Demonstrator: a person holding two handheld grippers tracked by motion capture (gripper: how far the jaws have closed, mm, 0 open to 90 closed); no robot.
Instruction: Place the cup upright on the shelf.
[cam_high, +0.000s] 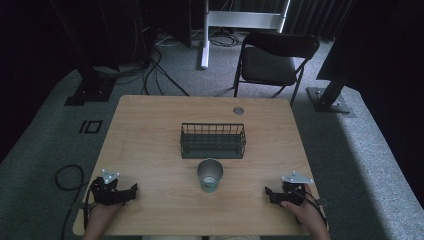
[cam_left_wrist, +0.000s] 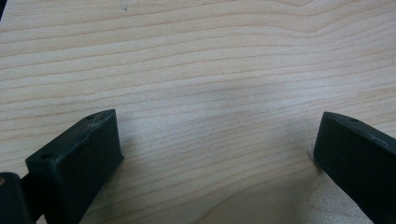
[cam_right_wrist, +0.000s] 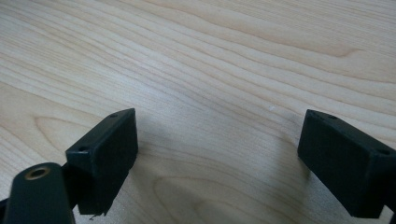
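Note:
A grey-green paper cup (cam_high: 210, 175) stands upright and open-topped near the middle of the wooden table (cam_high: 150, 140). Just behind it sits a dark wire basket (cam_high: 213, 140). My left gripper (cam_high: 129, 191) rests on the table at the near left corner, held by a hand. Its jaws stand wide apart over bare wood (cam_left_wrist: 217, 140), with nothing between them. My right gripper (cam_high: 270, 194) rests at the near right, also held by a hand. Its jaws are spread wide over bare wood (cam_right_wrist: 219, 154) too.
A round grommet (cam_high: 238, 110) sits in the table's far edge. Beyond the table stand a black folding chair (cam_high: 272, 60), a white frame (cam_high: 240, 20) and dark stand legs. Cables (cam_high: 67, 175) lie on the grey carpet at the left.

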